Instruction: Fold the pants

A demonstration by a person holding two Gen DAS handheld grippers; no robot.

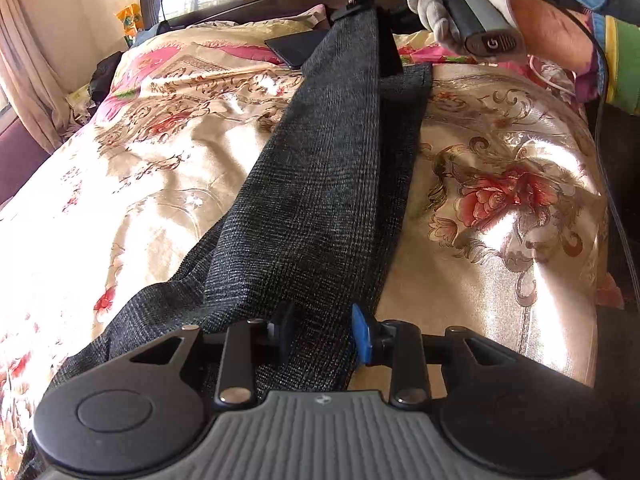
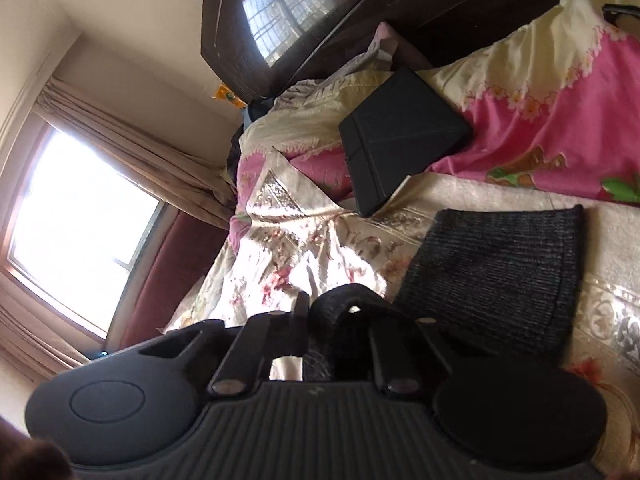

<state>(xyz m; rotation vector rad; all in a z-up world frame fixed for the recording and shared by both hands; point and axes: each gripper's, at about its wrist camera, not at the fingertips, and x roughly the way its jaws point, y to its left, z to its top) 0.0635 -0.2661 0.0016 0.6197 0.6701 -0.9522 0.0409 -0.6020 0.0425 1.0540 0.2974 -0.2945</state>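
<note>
Dark grey checked pants stretch lengthwise over a floral satin bedspread. My left gripper is shut on the near end of the pants, fabric bunched between its blue pads. My right gripper is at the far end, held by a white-gloved hand, and lifts one pant leg off the bed. In the right wrist view that gripper is shut on a loop of the dark fabric, and the other leg's hem lies flat on the bed.
A black tablet case lies on the pink blanket near the dark headboard. A curtained window is at the left. A cable hangs along the bed's right edge.
</note>
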